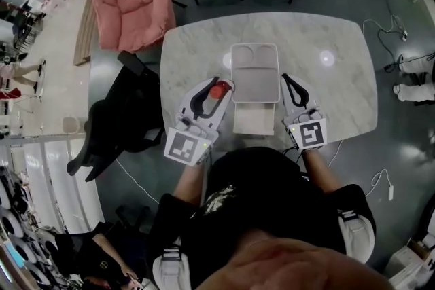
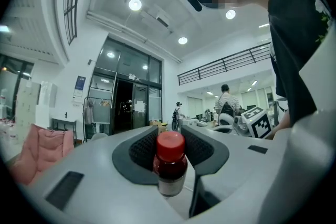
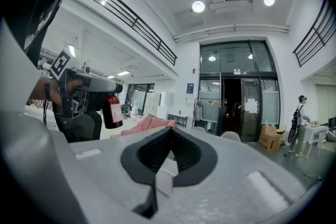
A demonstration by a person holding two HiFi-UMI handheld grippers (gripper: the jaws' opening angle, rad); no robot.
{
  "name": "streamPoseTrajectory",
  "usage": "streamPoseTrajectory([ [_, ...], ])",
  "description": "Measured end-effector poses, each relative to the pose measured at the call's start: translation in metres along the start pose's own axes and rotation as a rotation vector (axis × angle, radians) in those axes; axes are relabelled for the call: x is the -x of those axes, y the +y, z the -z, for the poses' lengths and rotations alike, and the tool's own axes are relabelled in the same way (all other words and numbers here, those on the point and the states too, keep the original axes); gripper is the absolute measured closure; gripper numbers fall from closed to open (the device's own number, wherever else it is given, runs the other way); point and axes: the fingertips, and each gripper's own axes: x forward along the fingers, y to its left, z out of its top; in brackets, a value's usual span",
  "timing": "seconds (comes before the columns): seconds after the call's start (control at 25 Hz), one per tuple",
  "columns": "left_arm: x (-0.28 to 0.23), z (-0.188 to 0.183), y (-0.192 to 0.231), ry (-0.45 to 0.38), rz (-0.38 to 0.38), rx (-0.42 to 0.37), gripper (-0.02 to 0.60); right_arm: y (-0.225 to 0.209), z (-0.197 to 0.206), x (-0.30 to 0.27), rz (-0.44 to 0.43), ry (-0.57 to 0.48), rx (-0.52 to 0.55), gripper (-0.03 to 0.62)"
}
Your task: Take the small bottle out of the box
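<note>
- My left gripper (image 2: 168, 129) is closed on the small bottle (image 2: 169, 162). The pads press on its upper part, about the red cap and the shoulder, so the jaws stand only half way together.
- The bottle is upright. In the right gripper view its body with the white label hangs free under the jaws, and nothing supports it from below.
- In the head view the bottle is already outside the box (image 1: 255, 45), just beside the box's left wall and above the table (image 1: 326, 98).
- My right gripper (image 3: 170, 131) is closed with its tips together and it holds nothing. It hangs at the right side of the box.
- I judge that the bottle is light and stiff. It is small, with dark red liquid inside. I cannot tell if it is glass or plastic, so I treat it as fragile.
- The round body looks smooth and can slip or turn between flat pads. The edge under the cap is a better place to hold than the label.
- I think the taking out is almost finished, and what remains is to put the bottle down gently.
</note>
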Motion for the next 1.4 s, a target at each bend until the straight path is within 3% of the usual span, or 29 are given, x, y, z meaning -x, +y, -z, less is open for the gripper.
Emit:
streamPoseTrajectory([
  [0.32, -0.003, -0.008, 0.009, 0.002, -0.039, -0.014, 0.433, -0.01, -0.007, -0.003, 0.016, -0.01, 0.013, 0.6],
  [0.72, -0.006, -0.011, 0.004, -0.007, -0.029, -0.014, 0.433, -0.021, -0.009, 0.004, 0.043, -0.021, 0.014, 0.6],
  [1.4, -0.002, -0.006, 0.005, 0.0, -0.023, -0.021, 0.433, -0.002, -0.01, -0.002, 0.015, 0.001, 0.012, 0.6],
])
